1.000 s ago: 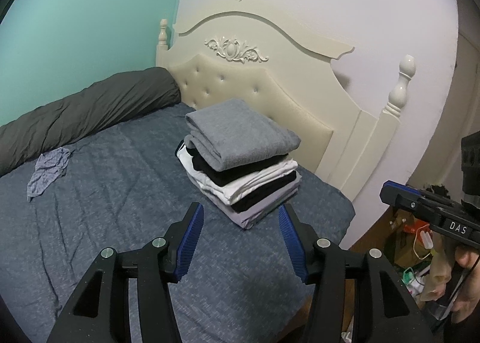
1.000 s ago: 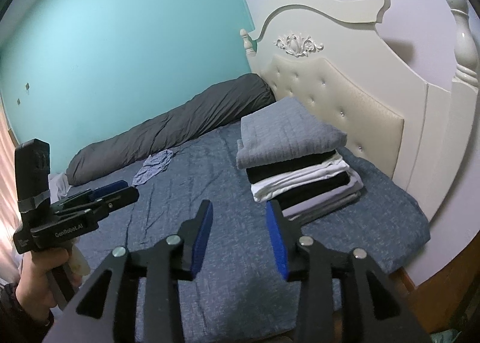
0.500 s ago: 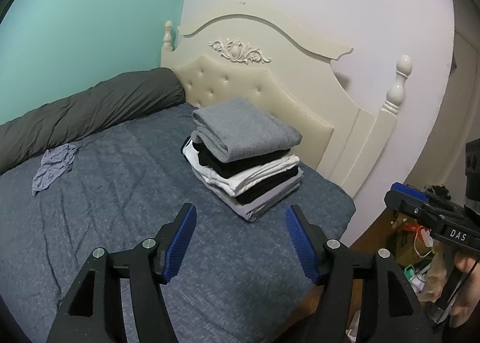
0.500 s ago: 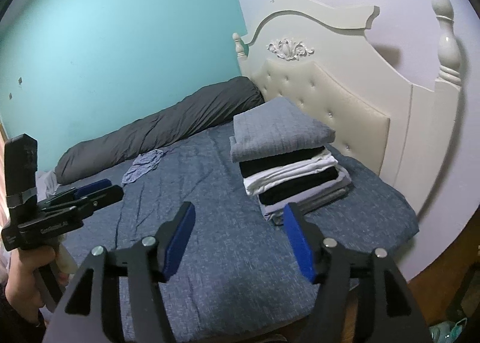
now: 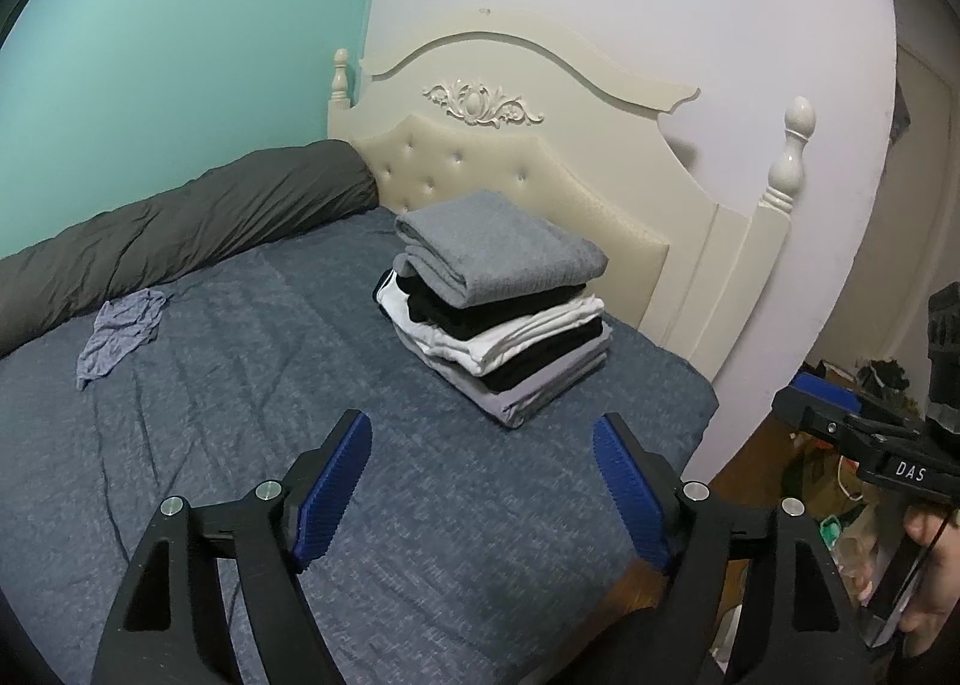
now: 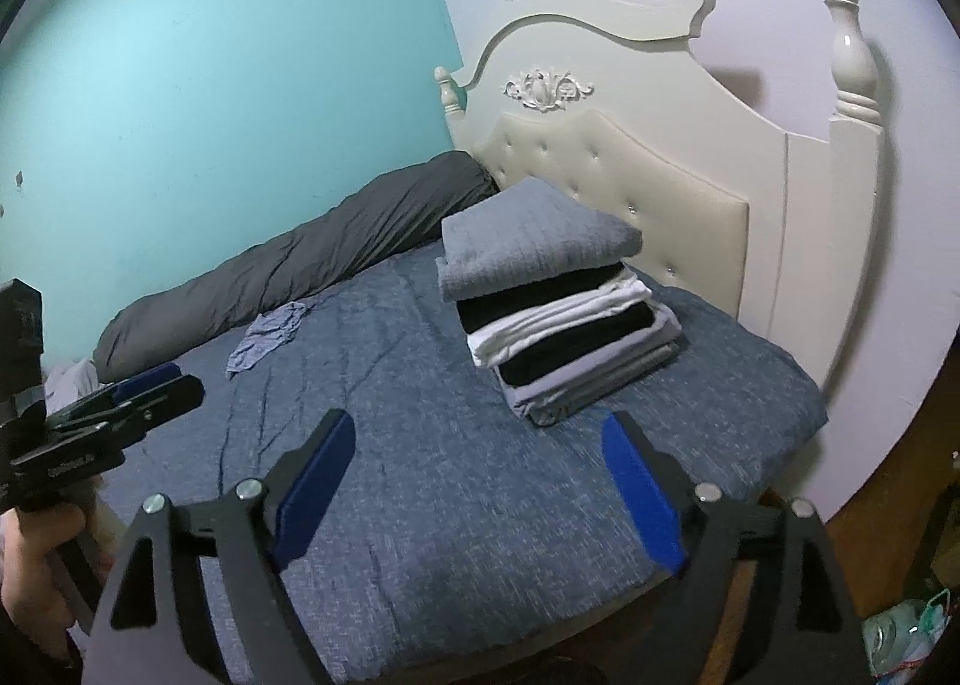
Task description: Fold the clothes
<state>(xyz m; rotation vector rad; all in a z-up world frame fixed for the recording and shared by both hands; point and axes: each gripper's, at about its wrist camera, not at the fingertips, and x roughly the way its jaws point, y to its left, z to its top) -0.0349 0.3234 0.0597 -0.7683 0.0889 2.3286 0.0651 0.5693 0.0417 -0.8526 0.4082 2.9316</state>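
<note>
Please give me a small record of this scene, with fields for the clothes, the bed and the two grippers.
folded stack: near headboard, grey piece on top
loose garment: crumpled, unfolded, beside dark rolled duvet
bed cover: blue-grey
left gripper: jaws opening, nothing between
right gripper: jaws opening, nothing between

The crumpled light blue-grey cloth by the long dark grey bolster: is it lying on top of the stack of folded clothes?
No, the crumpled light blue-grey cloth lies alone on the blue bedspread, well apart from the stack of folded clothes.
</note>
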